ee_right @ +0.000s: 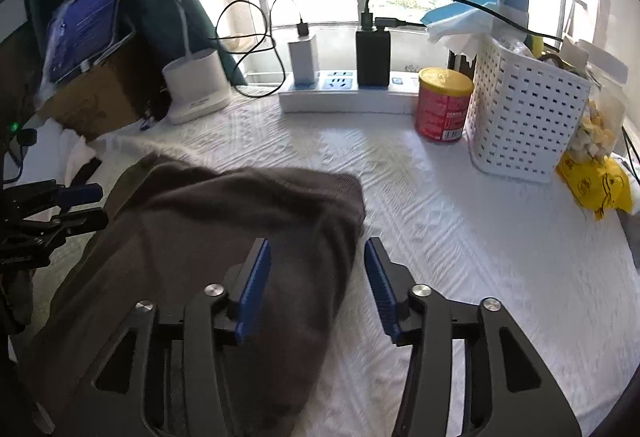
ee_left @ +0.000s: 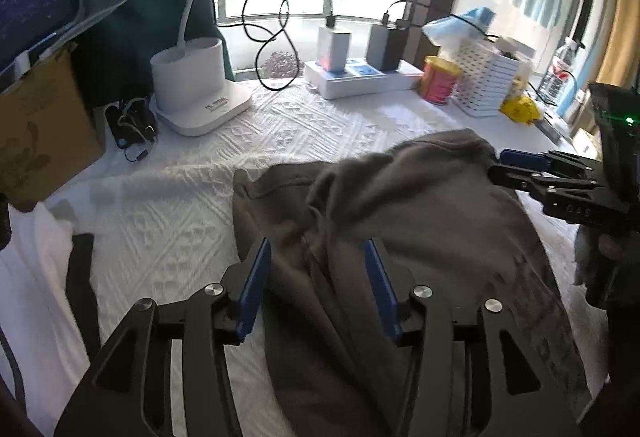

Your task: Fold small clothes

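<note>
A dark grey-brown garment lies rumpled on the white textured cloth. My left gripper is open above its left part, jaws wide apart, nothing between them. The right gripper shows at the right of the left wrist view, beside the garment's far right corner. In the right wrist view the garment lies at left, and my right gripper is open over its right edge, empty. The left gripper shows at the left edge of that view.
At the back stand a white lamp base, a power strip with chargers, a red can, a white perforated basket and a yellow bag. A cardboard box with a tablet stands at left.
</note>
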### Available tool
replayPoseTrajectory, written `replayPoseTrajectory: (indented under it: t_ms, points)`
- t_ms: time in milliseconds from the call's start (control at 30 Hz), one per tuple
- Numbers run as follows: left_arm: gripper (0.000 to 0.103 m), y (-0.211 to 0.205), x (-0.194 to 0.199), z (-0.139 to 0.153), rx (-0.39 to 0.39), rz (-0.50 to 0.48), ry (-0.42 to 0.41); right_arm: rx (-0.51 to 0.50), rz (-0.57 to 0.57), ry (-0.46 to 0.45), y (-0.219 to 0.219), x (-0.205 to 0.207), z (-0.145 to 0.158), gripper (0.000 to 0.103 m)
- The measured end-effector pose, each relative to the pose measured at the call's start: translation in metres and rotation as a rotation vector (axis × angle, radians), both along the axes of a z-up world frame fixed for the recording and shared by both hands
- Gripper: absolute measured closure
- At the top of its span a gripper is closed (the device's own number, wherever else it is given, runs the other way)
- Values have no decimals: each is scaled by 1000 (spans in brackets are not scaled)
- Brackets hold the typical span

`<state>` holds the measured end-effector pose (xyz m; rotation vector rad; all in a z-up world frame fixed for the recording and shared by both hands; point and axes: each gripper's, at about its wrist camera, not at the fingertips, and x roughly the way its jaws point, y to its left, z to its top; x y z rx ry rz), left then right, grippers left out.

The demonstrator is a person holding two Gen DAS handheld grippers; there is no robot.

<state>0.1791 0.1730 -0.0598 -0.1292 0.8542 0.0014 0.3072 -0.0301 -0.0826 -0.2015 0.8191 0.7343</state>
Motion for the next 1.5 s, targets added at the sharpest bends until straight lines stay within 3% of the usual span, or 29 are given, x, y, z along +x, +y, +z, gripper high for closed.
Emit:
replayPoseTrajectory:
  t_ms: [133, 367, 467, 700, 800, 900, 1000, 1133, 1333, 1500]
  points:
    - [41, -11, -21, 2, -10, -25, -5, 1, 2, 8, -4, -17, 0, 49]
    - [40, -28, -50, -14, -31, -42, 57, -16, 15, 36, -15, -44, -12, 49]
    - [40, -29, -56, -26, 10, -15, 99, -21, 12, 51, -18, -48, -19, 49]
    - [40, -26, -61, -27, 54, 19, 98, -19, 10, 57, -25, -51, -21, 47]
    - [40, -14, -57, -23, 3, 55, 64, -4, 5, 63, -28, -48, -21, 45]
    - [30, 0, -43, -26, -69, 102, 56, 16, 5, 62, -30, -43, -17, 42]
    - [27, 12, -30, -29, -127, 153, 43, 40, 14, 80, -33, -37, -14, 30]
    - [26, 18, -19, -31, -135, 193, 41, 65, -3, 106, -38, -22, -15, 29]
    - [12, 12, 1, -32, -83, 156, 73, 98, -31, 152, -41, -3, -23, 29]
    - [10, -7, 12, -33, -89, 33, 86, 103, -21, 148, -33, 3, -23, 26]
